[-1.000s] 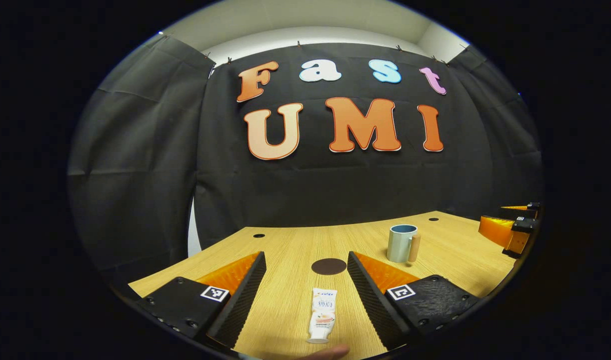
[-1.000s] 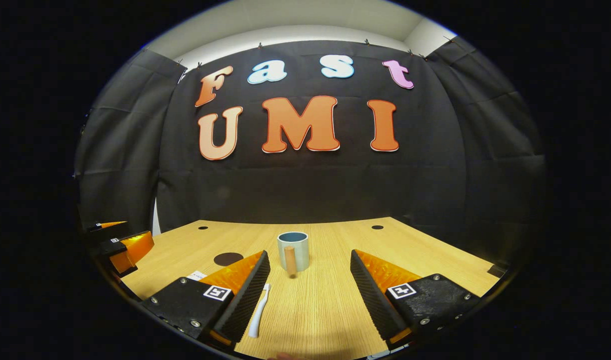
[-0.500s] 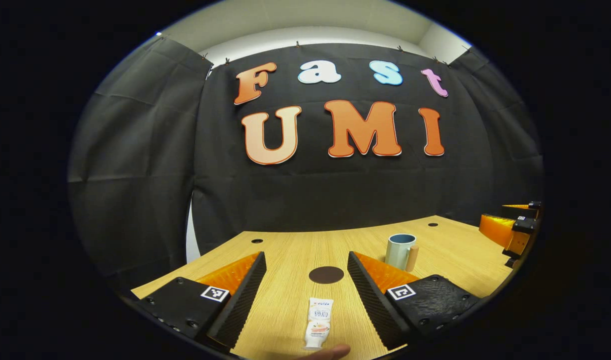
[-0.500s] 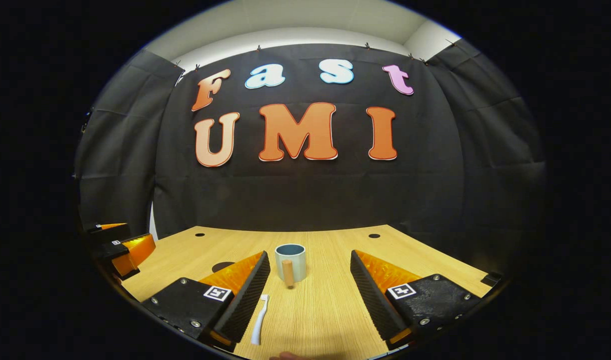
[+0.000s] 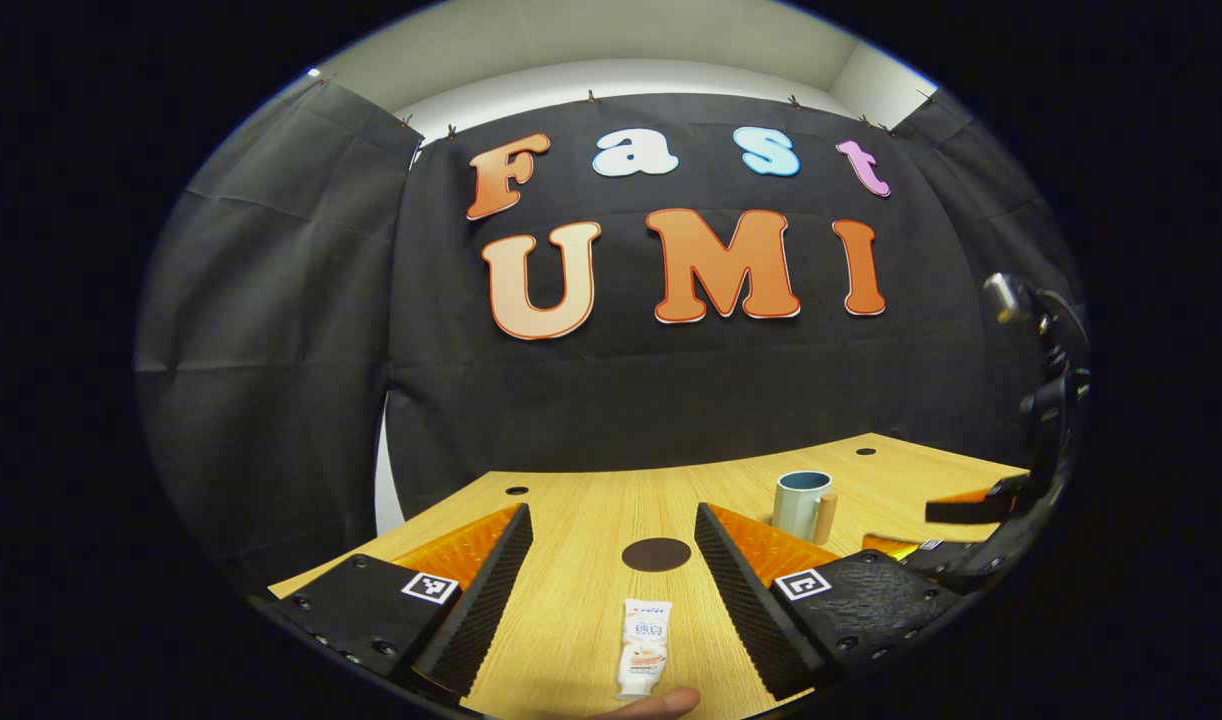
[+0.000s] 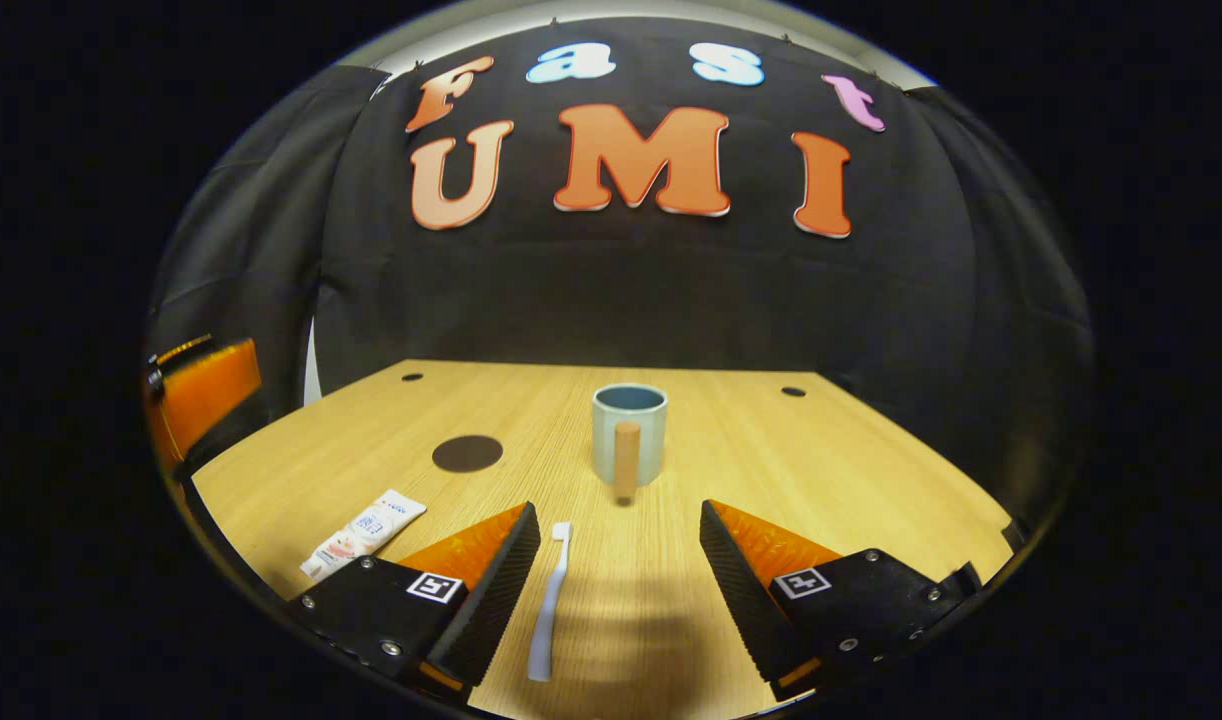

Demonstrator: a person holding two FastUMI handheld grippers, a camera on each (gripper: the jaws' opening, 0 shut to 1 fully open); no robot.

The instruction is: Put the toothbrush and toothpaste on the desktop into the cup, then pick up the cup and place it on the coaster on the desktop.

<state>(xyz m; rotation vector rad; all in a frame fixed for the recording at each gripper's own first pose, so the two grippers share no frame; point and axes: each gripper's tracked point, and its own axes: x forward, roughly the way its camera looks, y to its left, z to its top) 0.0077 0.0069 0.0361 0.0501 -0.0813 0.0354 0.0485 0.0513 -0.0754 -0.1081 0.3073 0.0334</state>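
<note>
Both grippers hang wide open above the desktop (image 6: 821,470). Toothpaste (image 5: 643,648) lies between the left gripper (image 5: 611,585) fingers; toothbrush (image 6: 550,600) between the right gripper (image 6: 619,590) fingers, cup (image 6: 628,433) ahead, coaster (image 6: 467,453) ahead-left.

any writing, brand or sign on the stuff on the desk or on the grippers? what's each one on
toothpaste: printed label on the tube, too small and blurred to read.
left gripper: a square black-and-white marker on each finger base, a pattern, no words.
right gripper: the same kind of markers, no words.
cup, toothbrush, coaster: no text visible.
</note>
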